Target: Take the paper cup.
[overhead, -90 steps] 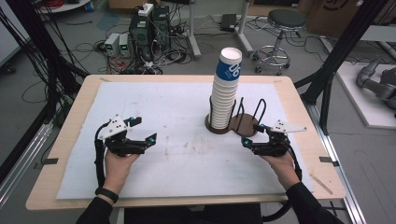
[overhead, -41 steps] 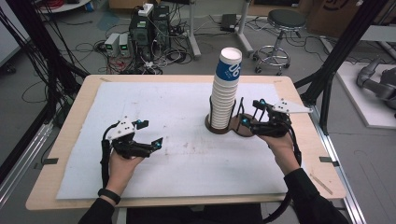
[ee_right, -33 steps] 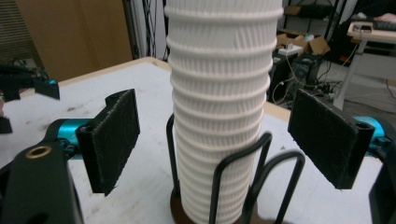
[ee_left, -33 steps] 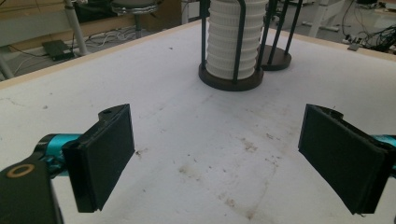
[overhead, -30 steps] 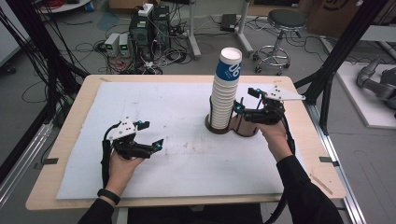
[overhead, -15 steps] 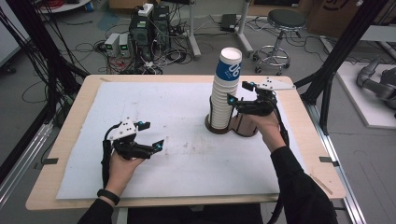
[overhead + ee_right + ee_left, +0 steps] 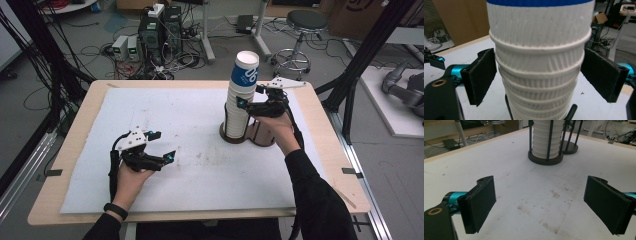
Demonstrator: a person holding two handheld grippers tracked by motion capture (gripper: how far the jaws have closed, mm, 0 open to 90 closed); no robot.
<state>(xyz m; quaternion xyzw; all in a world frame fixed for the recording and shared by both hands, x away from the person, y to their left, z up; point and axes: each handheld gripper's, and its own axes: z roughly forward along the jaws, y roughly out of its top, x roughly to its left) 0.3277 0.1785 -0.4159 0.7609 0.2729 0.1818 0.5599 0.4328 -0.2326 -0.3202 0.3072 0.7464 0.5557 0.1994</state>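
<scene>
The tall stack of white ribbed paper cups [image 7: 539, 75] shows a matt, finely ridged wall with smooth rolled rims, and the top cup carries a blue printed band. The flat black jaw pads of the right gripper [image 7: 537, 75] and of the left gripper [image 7: 546, 205] look like matt, slightly grainy foam or rubber, on glossy teal metal-like mounts. The white matt sheet [image 7: 524, 195] covering the pale wooden table [image 7: 80, 127] is smudged and speckled, and the dark round cup holder base [image 7: 545, 160] looks smooth and dull.

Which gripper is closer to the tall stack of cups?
The right gripper: its open jaws sit either side of the cup stack. The left gripper is open, far away over the white mat.
</scene>
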